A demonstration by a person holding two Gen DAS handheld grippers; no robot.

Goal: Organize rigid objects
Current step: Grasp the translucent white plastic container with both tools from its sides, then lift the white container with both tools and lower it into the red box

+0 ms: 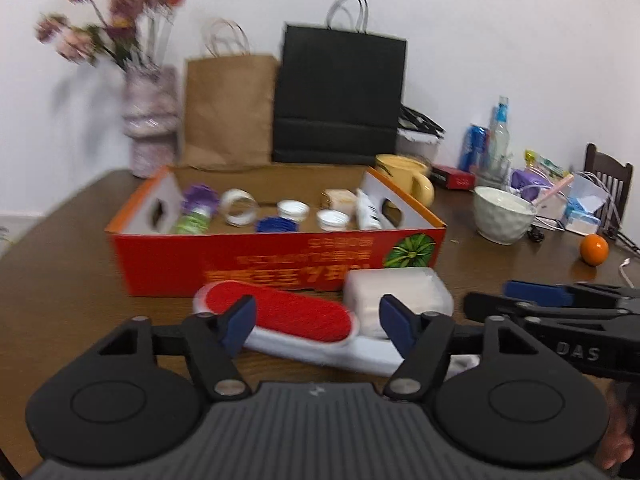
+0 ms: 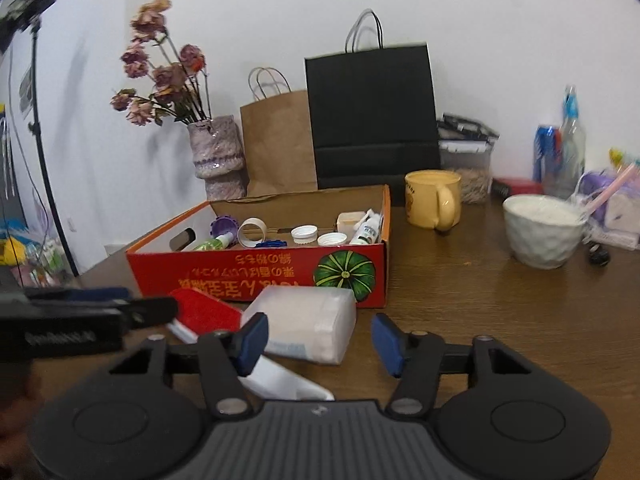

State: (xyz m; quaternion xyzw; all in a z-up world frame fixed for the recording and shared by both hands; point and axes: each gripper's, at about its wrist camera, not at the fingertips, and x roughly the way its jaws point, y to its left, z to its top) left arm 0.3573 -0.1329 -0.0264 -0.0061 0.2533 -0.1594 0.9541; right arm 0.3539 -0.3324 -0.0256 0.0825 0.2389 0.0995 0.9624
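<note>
A red-orange cardboard box (image 1: pixel 276 258) (image 2: pixel 256 272) stands on the wooden table and holds several small items: bottle caps, a tape ring, small bottles. In front of it lie a white lint brush with a red pad (image 1: pixel 280 314) (image 2: pixel 208 308) and a frosted plastic case (image 1: pixel 400 294) (image 2: pixel 308 320). My left gripper (image 1: pixel 316 326) is open, its fingers on either side of the brush, just above it. My right gripper (image 2: pixel 316 340) is open and empty, just in front of the plastic case; it also shows at the right of the left wrist view (image 1: pixel 560 304).
Behind the box stand a brown paper bag (image 1: pixel 230 108), a black paper bag (image 1: pixel 340 96), a flower vase (image 1: pixel 150 120) and a yellow mug (image 1: pixel 406 178). To the right are a white bowl (image 1: pixel 504 214), an orange (image 1: pixel 594 250), bottles and clutter.
</note>
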